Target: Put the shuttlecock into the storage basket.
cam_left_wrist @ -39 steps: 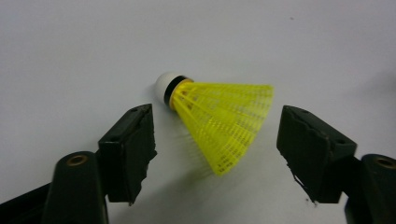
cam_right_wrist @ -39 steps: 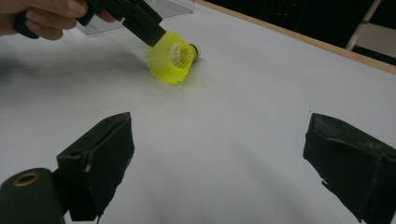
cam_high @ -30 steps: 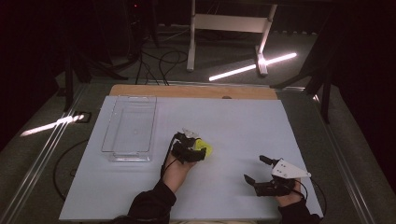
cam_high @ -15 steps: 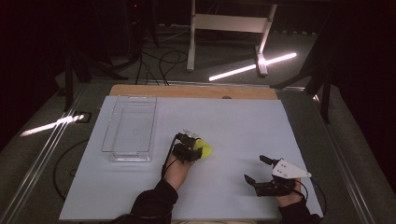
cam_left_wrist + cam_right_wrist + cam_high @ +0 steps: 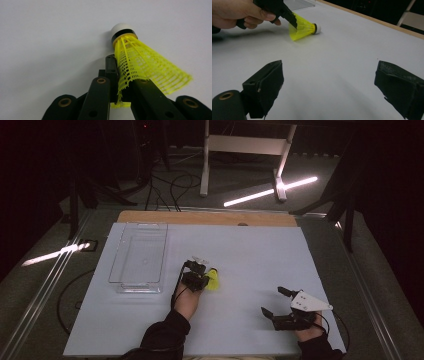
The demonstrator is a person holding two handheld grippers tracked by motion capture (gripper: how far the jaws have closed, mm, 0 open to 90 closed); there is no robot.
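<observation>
The left gripper (image 5: 204,276) has just closed on the yellow mesh shuttlecock's (image 5: 140,62) skirt; lifting and transfer remain, presumably to the clear plastic tray (image 5: 120,270). The right gripper (image 5: 278,302) stands wide, idle.

bare table (image 5: 250,250) lies open all round; the clear tray (image 5: 139,257) at far left stands in the way.

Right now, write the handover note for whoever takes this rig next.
Left gripper: jaws have just been closing, now shut on the yellow shuttlecock, pinching its skirt edge; cork tip on the white table.
Right gripper: open, holds nothing, low over the table near the person's side.
Clear tray: far left, nothing in it.
Done: shuttlecock gripped.
Left: probably lift it and carry it to the tray.
</observation>
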